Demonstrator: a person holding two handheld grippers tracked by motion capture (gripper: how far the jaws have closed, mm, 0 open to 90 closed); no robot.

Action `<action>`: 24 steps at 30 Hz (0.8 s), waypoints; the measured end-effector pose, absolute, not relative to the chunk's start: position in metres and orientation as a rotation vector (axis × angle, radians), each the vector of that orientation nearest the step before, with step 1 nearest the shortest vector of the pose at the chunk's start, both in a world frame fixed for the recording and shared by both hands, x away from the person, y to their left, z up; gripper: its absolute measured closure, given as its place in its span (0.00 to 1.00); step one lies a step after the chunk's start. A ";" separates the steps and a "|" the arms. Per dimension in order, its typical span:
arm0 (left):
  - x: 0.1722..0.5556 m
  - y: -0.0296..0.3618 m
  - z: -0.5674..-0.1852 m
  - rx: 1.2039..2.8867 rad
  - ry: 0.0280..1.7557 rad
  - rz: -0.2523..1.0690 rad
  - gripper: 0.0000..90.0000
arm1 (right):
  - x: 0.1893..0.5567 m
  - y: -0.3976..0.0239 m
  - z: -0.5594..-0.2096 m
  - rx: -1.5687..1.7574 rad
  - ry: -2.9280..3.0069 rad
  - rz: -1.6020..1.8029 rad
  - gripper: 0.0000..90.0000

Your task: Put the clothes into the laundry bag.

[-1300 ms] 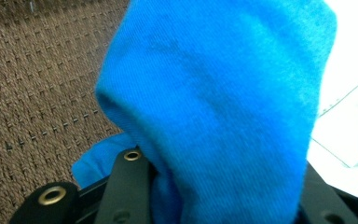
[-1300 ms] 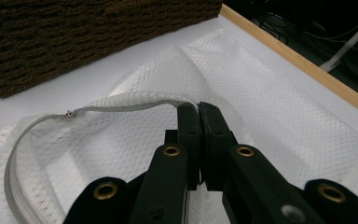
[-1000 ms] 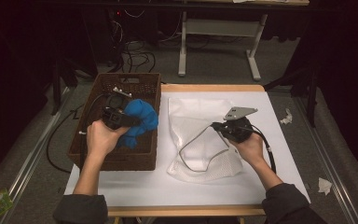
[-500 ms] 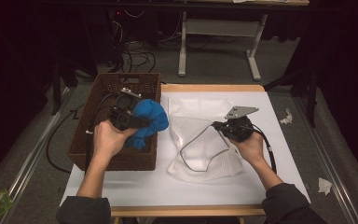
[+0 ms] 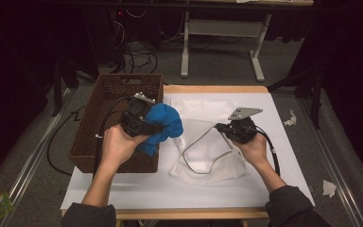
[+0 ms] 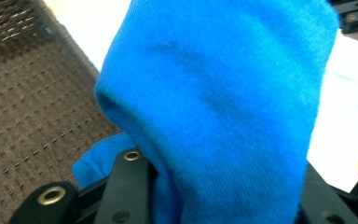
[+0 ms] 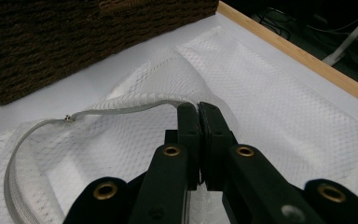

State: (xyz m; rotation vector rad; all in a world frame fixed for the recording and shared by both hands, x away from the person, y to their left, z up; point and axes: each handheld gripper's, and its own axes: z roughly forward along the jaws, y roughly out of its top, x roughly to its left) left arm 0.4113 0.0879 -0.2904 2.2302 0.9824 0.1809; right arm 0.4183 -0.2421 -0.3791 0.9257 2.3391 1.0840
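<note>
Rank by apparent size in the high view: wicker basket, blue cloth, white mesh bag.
1. wicker basket, largest.
2. white mesh bag, a bit smaller; basket versus bag is close.
3. blue cloth, clearly smallest; it is bunched in the left gripper, so spread out it could look bigger.

The left gripper [image 5: 158,128] is held up over the table's left part, jaws pointing toward the right and clamped on a blue cloth [image 5: 163,124]. The right gripper [image 5: 223,127] sits low at the centre-right, jaws pressed together on the rim of a white mesh bag [image 5: 208,158]. Both forearms enter from the near edge.
</note>
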 end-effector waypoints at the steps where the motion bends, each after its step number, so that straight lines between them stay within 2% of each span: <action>1: 0.411 0.087 -0.290 2.235 0.976 0.178 0.71 | 0.419 -0.242 -0.379 0.927 2.339 1.085 0.99; 24: 0.393 0.040 -0.294 2.275 0.812 0.100 0.71 | 0.426 -0.247 -0.383 0.972 2.348 1.107 0.99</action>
